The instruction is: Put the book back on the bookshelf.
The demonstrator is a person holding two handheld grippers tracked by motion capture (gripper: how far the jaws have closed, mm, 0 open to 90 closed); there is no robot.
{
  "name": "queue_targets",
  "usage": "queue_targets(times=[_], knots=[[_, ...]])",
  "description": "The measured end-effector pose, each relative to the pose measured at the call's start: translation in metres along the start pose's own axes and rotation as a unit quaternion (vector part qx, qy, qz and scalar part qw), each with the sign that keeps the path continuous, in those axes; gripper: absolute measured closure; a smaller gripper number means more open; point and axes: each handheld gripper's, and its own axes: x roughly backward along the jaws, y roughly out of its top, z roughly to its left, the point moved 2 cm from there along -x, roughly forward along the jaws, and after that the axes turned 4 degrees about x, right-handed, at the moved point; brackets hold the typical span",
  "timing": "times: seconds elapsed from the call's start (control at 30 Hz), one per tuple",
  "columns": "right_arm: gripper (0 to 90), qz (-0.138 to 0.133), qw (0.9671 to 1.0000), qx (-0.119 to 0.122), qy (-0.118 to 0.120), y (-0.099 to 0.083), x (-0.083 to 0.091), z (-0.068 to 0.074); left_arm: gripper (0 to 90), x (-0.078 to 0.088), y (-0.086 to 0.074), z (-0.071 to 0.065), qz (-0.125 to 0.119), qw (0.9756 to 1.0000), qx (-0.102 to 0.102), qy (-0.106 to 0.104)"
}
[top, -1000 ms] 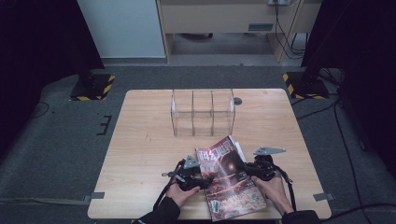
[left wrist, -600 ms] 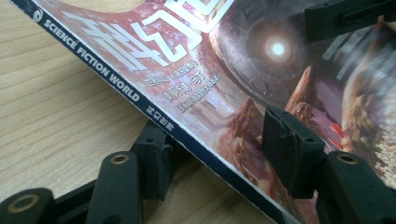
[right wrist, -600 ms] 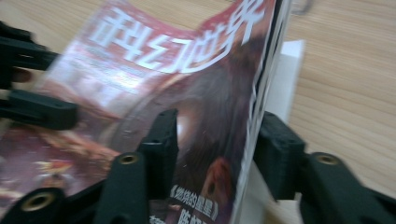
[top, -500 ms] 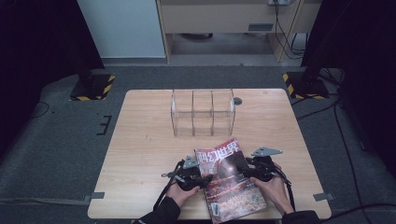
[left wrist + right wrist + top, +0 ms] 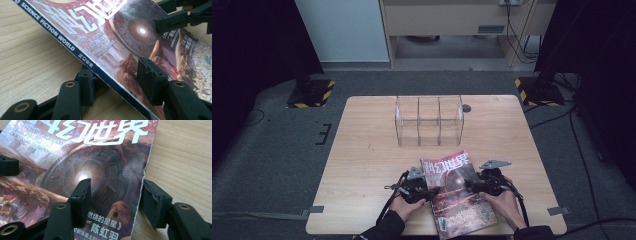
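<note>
Lab/recording studio, wood table on grey carpet, black curtains, hazard-taped stand bases, cables

The magazine runs past the high view's bottom edge at 6 o'clock. Its title is cut off at 12 o'clock in both gripper views; its small cover print stays unreadable from above.

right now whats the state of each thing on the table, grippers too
magazine: closed, cover up, flat on the table, askew, near edge.
clear rack: upright, its compartments empty.
left gripper: jaws have just been closing, astride the magazine's spine edge, not yet clamped.
right gripper: jaws have just been opening, astride the magazine's open edge, pads off it.
table: bare wood around these things.
</note>
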Motion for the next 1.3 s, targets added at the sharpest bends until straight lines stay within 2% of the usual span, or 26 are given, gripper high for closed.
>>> queue_targets(times=[0.17, 0.53, 0.6, 0.67, 0.87, 0.9, 0.97, 1.1, 1.3], knots=[[45.7, -0.006, 1.0000, 0.001, -0.002, 0.000, 0.000, 0.000, 51.7, -0.006, 0.002, -0.001, 0.002, 1.0000, 0.007, -0.005], [45.7, -0.017, 0.9998, 0.008, 0.006, 0.002, -0.001, 0.000, 54.8, -0.006, 0.005, -0.001, 0.014, 0.9997, 0.019, -0.012], [45.3, -0.015, 0.9999, 0.001, 0.008, 0.002, -0.001, 0.000, 56.3, -0.006, 0.006, -0.002, 0.014, 0.9996, 0.021, -0.013], [42.0, -0.014, 0.9999, 0.004, 0.008, 0.002, -0.002, 0.000, 58.5, -0.004, 0.007, -0.004, 0.011, 0.9997, 0.020, -0.012], [39.8, -0.012, 0.9999, 0.003, 0.011, 0.001, -0.004, 0.002, 62.8, 0.002, 0.010, -0.007, 0.007, 0.9997, 0.018, -0.013], [40.4, -0.011, 0.9998, 0.001, 0.014, 0.001, -0.003, 0.002, 63.7, 0.004, 0.012, -0.007, 0.005, 0.9995, 0.026, -0.020], [40.8, -0.012, 0.9998, -0.003, 0.018, 0.001, -0.003, 0.002, 64.8, 0.005, 0.012, -0.007, 0.005, 0.9994, 0.026, -0.020], [41.6, -0.016, 0.9996, -0.003, 0.024, 0.002, -0.003, 0.003, 67.2, 0.010, 0.014, -0.007, 0.001, 0.9986, 0.048, -0.024], [41.6, -0.020, 0.9994, -0.004, 0.029, 0.002, -0.002, 0.003, 70.3, 0.016, 0.018, -0.007, -0.016, 0.9984, 0.050, -0.021]])
